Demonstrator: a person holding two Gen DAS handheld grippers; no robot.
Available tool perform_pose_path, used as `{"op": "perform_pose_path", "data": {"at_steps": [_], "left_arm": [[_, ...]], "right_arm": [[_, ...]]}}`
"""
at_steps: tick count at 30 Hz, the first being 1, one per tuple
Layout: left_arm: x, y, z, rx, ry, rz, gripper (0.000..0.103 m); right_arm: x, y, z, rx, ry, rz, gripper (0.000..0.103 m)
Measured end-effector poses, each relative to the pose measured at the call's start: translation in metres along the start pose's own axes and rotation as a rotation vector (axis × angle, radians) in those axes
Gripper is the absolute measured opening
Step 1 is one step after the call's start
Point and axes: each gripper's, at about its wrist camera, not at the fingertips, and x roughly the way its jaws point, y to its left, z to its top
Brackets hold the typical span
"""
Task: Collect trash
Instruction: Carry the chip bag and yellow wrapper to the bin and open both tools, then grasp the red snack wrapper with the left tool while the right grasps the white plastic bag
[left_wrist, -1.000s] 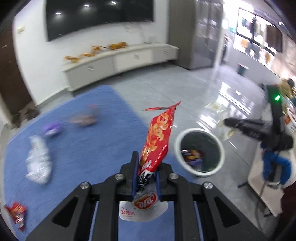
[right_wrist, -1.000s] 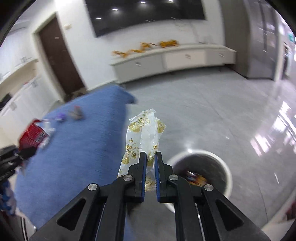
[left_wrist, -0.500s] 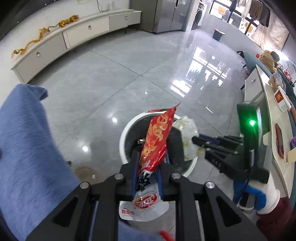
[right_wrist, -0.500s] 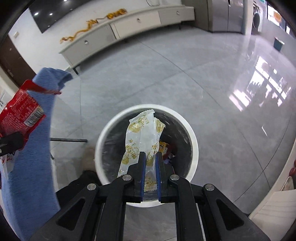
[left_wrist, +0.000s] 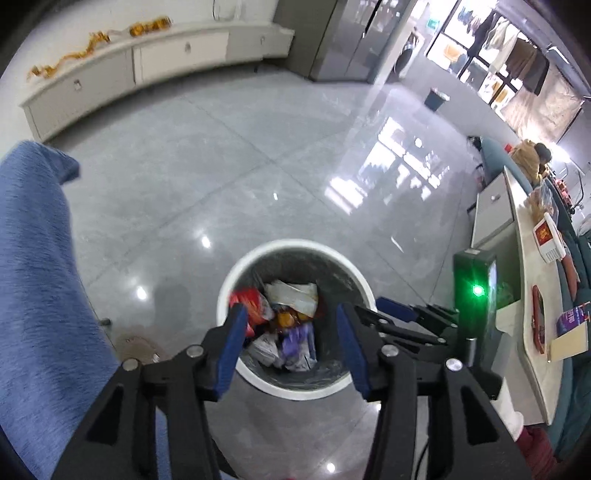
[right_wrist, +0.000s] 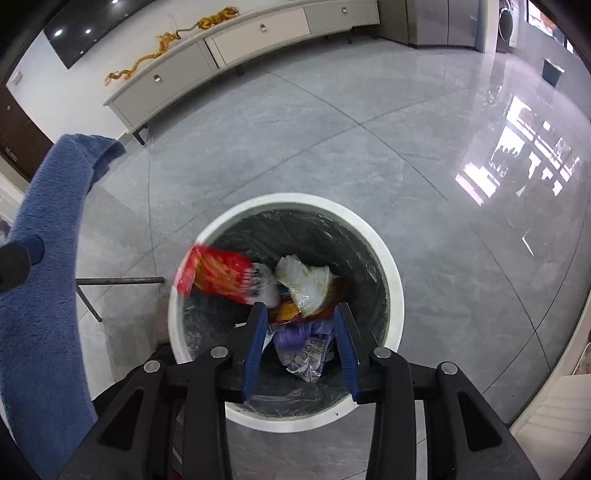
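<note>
You're holding both claws over the white bin (right_wrist: 384, 254) w/ black liner. Left claw (left_wrist: 291, 325) is opening, pads apart, nothing btwn them; red snack bag (right_wrist: 218, 275) is dropping at the bin's left rim, blurred. Right claw (right_wrist: 299, 328) is opening too, nothing gripped; clear gold-print wrapper (right_wrist: 304, 280) is lying on the trash pile inside. Blue cloth (left_wrist: 33, 277) is hanging just left of bin.

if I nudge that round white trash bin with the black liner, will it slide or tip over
The round white trash bin with the black liner probably slides: the grey floor looks glossy. It likely feels light, holding only wrappers, and looks wide enough to resist tipping.
</note>
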Motion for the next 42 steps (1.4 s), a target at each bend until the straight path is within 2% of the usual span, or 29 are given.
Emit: {"op": "perform_pose_path", "data": {"at_steps": [9, 15, 18, 20, 24, 28, 33, 38, 42], "left_arm": [[-0.102, 0.001, -0.038, 0.067, -0.237, 0.099, 0.048], [-0.159, 0.012, -0.063, 0.077, -0.311, 0.188, 0.048], [-0.189, 0.031, -0.084, 0.046, -0.336, 0.237, 0.049], [-0.208, 0.046, -0.1, 0.013, -0.358, 0.269, 0.057], [-0.244, 0.072, -0.128, -0.046, -0.417, 0.332, 0.058], [-0.28, 0.111, -0.161, -0.132, -0.475, 0.419, 0.062], [-0.32, 0.181, -0.209, -0.246, -0.514, 0.582, 0.068], [-0.342, 0.264, -0.255, -0.387, -0.5, 0.69, 0.068], [-0.344, 0.328, -0.287, -0.489, -0.455, 0.729, 0.068]], "right_arm": [[-0.084, 0.03, -0.011, -0.042, -0.17, 0.026, 0.037], [-0.136, 0.058, -0.021, -0.091, -0.259, 0.055, 0.039], [-0.164, 0.079, -0.025, -0.134, -0.303, 0.083, 0.043], [-0.176, 0.093, -0.024, -0.155, -0.325, 0.099, 0.047], [-0.2, 0.128, -0.022, -0.209, -0.368, 0.14, 0.05], [-0.214, 0.171, -0.02, -0.288, -0.379, 0.176, 0.054], [-0.215, 0.235, -0.022, -0.398, -0.355, 0.236, 0.055], [-0.194, 0.299, -0.024, -0.494, -0.296, 0.262, 0.058], [-0.168, 0.352, -0.025, -0.556, -0.233, 0.307, 0.063]]}}
